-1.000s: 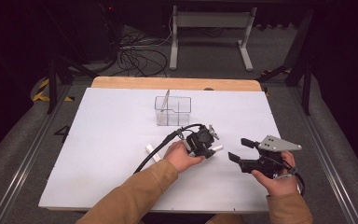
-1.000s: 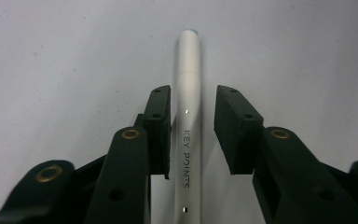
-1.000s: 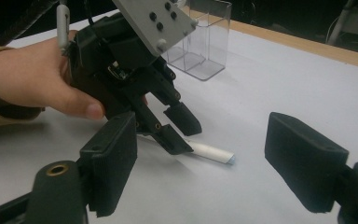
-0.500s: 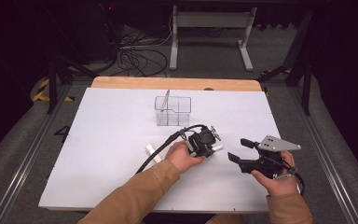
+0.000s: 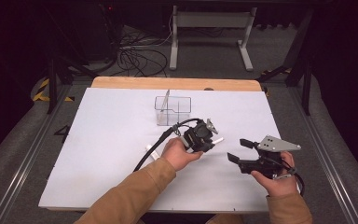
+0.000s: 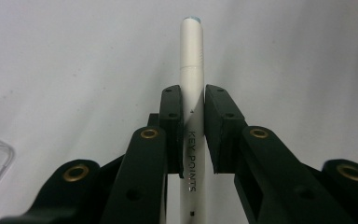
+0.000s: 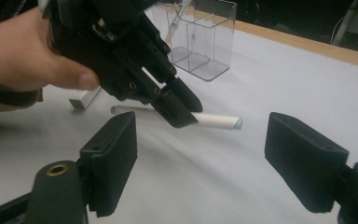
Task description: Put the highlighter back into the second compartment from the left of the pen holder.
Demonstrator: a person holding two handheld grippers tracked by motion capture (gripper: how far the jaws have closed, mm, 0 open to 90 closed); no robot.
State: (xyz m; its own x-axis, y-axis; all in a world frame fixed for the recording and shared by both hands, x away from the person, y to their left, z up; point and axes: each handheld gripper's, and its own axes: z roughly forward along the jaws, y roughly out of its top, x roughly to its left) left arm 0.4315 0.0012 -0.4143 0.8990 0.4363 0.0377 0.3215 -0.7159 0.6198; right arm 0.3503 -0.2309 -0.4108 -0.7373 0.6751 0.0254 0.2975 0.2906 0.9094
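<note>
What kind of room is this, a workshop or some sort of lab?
Probably a lab set up for recording: a white table in a dark room, loose cables on the floor behind it, and a person working with a hand-held gripper in each hand.

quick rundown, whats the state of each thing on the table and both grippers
left gripper: shut on the white pen, jaws clamped on its barrel
white pen: capped, held, lying roughly level just above the sheet
right gripper: open, nothing between its jaws
clear organizer: upright on the table, one thin stick standing in a compartment
white block: lying flat on the table, untouched
</note>
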